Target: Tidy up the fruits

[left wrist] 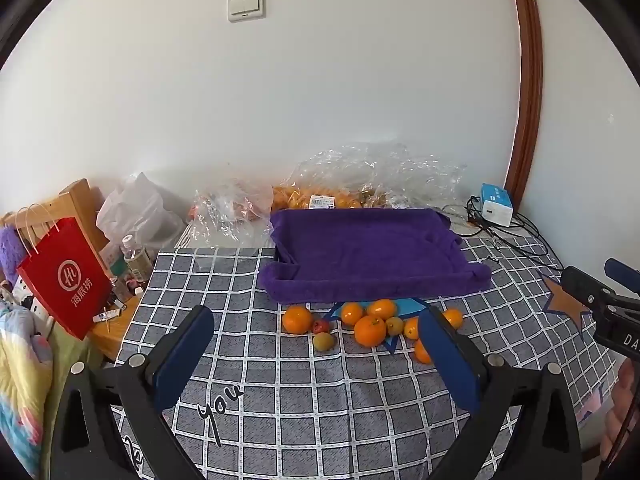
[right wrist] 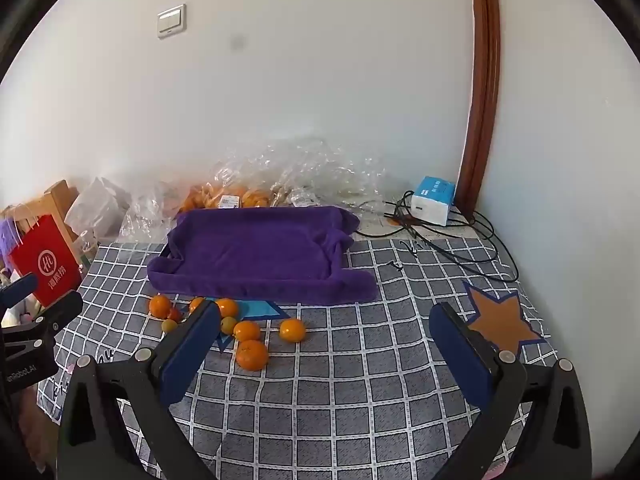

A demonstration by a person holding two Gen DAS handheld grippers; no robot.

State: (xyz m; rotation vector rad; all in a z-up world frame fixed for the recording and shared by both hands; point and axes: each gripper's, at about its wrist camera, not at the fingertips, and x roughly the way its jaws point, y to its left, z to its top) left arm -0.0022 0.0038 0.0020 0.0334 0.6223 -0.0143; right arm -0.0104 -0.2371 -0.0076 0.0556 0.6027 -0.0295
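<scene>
Two grippers, my left (left wrist: 316, 344) and right (right wrist: 324, 338), hover with fingers spread wide, holding nothing. Oranges (left wrist: 370, 330) lie clustered just before a purple tray (left wrist: 372, 256) on the checked cloth (left wrist: 320, 400).

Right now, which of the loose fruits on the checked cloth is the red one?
The small red fruit, wedged between the leftmost orange and the greenish fruit. It is smaller and darker than the oranges around it.
</scene>
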